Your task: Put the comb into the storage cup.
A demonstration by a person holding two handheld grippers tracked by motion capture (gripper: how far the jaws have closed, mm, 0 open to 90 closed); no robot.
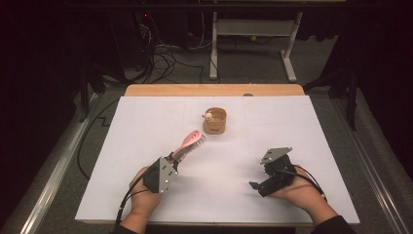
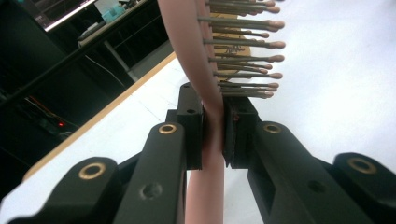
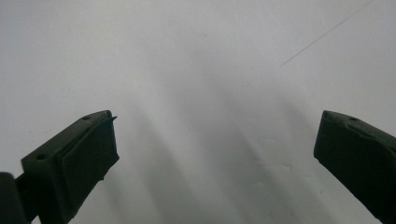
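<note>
From the high view, the left gripper point(image 1: 176, 157) sits at about seven o'clock on the white table sheet point(image 1: 146, 122), its jaws clamped on the handle of one pink plastic hairbrush point(image 1: 189, 143), whose bristled head slants up toward one o'clock, held clear of the sheet as far as can be told. The left gripper view adds what the high view cannot resolve: the two pads point(image 2: 232, 135) press the narrow pink neck from both sides, and the brush's metal pins with rounded pink tips stick out to one side. One small round wooden cup point(image 1: 215, 120) stands near twelve o'clock, just beyond the brush tip, with a small pale object at its rim too small to identify. The right gripper point(image 1: 260, 187) lies at about five o'clock, well apart from the brush; the right gripper view shows its jaws spread wide over bare sheet, holding nothing.
</note>
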